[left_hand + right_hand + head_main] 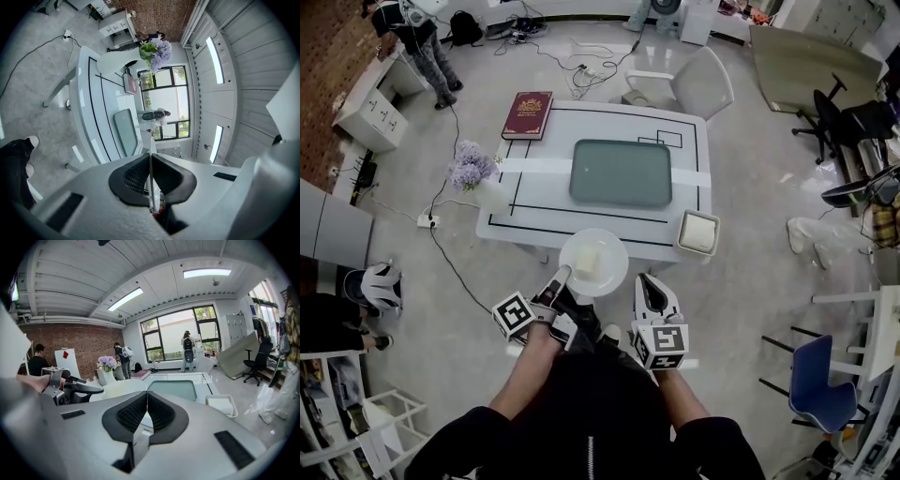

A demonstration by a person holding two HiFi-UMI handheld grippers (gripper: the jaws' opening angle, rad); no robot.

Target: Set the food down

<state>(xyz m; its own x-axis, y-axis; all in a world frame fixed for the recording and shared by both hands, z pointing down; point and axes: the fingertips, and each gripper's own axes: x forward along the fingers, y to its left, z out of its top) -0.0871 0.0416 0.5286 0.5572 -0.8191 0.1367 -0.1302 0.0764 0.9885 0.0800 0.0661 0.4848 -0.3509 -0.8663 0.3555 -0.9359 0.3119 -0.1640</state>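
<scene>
A round white plate [610, 246] carries a pale block of food [586, 260] and hangs over the near edge of the white table [544, 159]. My left gripper [561, 277] is shut on the plate's near-left rim. In the left gripper view the rim [151, 180] shows edge-on as a thin white line pinched between the dark pads of that gripper [150, 161]. My right gripper [649, 281] hovers just right of the plate, off the table's edge. Its jaws are shut with nothing between them, as the right gripper view shows [147, 401].
A green tray [621, 172] lies in the middle of the table. A square white dish [698, 232] sits at the near right corner, a red book [527, 114] at the far left corner, and a vase of flowers [472, 167] at the left edge. A chair [694, 84] stands behind the table.
</scene>
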